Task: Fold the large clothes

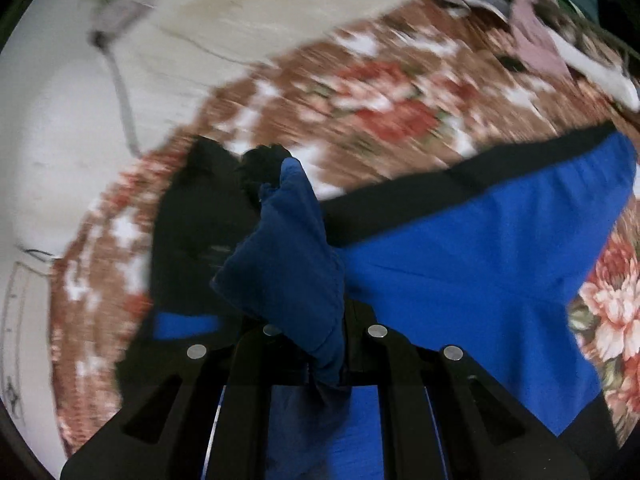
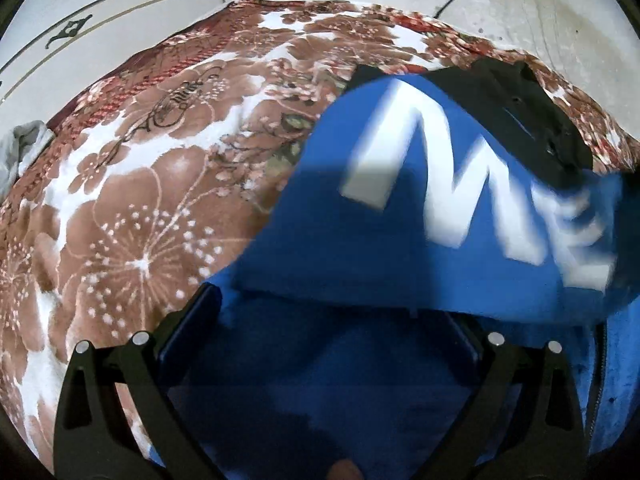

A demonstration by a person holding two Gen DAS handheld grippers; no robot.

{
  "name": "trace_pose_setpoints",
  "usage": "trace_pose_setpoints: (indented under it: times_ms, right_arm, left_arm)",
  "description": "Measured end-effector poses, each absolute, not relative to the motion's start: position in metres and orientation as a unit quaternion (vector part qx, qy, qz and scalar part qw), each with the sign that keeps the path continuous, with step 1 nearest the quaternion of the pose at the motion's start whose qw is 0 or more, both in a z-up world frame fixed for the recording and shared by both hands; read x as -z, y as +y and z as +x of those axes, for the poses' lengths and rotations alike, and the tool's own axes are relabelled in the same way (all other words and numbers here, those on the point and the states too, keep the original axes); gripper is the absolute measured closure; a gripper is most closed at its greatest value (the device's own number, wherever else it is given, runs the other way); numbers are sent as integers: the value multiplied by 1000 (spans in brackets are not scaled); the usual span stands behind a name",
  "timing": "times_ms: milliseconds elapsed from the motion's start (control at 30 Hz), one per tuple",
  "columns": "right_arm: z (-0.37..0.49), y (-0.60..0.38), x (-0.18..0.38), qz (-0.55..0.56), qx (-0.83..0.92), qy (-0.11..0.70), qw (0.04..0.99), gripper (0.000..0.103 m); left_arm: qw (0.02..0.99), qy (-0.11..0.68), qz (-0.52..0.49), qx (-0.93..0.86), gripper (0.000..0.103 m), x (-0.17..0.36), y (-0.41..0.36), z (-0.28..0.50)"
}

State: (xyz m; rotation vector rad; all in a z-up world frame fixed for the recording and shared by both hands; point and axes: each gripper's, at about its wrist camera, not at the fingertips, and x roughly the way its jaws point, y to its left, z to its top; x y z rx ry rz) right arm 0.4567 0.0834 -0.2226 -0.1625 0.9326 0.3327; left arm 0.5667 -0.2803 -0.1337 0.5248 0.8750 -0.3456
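Blue jacket fabric is bunched in your left gripper, pinched tight, with the rest spread beyond it on the floral blanket. Your right gripper has jaws spread, cloth draped over them. Lay that edge flat before letting go, I reckon.

Both grippers were matte black: the left gripper and right gripper each showed slotted linkage arms and four round silver pivot pins behind the fingers.
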Motion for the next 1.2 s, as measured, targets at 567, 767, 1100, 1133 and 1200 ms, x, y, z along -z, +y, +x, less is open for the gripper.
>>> trace_pose_setpoints:
  times_ms: [567,767,1100,1133,1200]
  right_arm:
    - [454,74,222,-99,-159,449,873,5]
    - [431,86,207,-138,-181,436,871,5]
    - [423,78,173,-152,-206,394,883,5]
    - [430,71,175,-144,-198,400,883,5]
    - [449,53,183,-126,-180,419,881,5]
  left_arm:
    - [864,374,327,85,42,235,-362,517]
    - [864,391,279,152,6,199,-371,484]
    - [872,397,208,194,5,15,-278,460]
    - [880,392,195,182,5,-5,-256,468]
    - [906,366,167,133,5,-45,-197,485]
